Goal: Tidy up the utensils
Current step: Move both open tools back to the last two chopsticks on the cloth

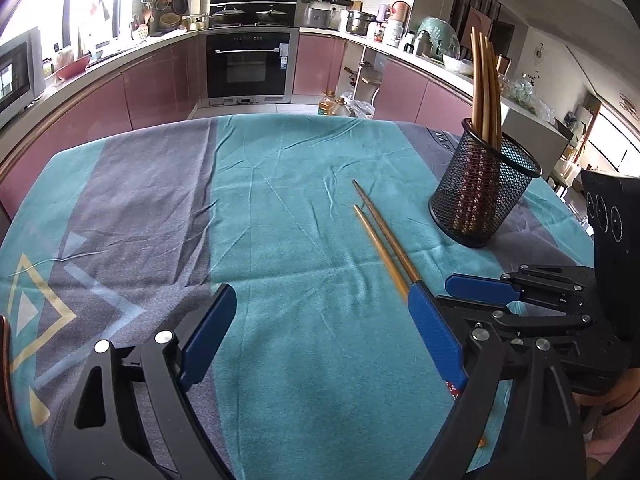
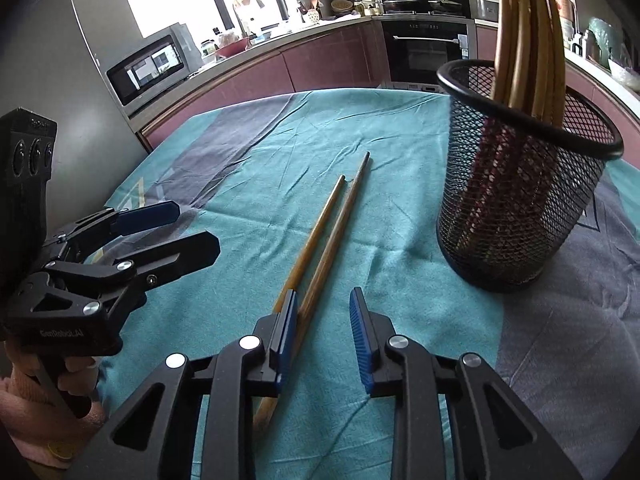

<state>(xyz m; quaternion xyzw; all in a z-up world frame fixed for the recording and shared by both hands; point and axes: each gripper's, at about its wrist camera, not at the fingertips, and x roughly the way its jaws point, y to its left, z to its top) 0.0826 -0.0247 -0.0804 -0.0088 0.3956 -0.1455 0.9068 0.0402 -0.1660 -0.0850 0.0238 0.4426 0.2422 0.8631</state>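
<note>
Two wooden chopsticks (image 1: 380, 232) lie side by side on the teal and grey tablecloth (image 1: 280, 208); they also show in the right wrist view (image 2: 324, 236). A black mesh holder (image 1: 484, 192) with several chopsticks upright in it stands to their right, also in the right wrist view (image 2: 520, 176). My left gripper (image 1: 320, 300) is open and empty, left of the chopsticks' near ends. My right gripper (image 2: 324, 308) is open, its fingers low over the chopsticks' near ends, one chopstick between them; it also shows in the left wrist view (image 1: 476, 288).
The table's far edge (image 1: 304, 118) faces pink kitchen cabinets and an oven (image 1: 250, 64). A microwave (image 2: 146, 68) stands at the left. Oil bottles (image 1: 334, 106) sit on the floor beyond the table.
</note>
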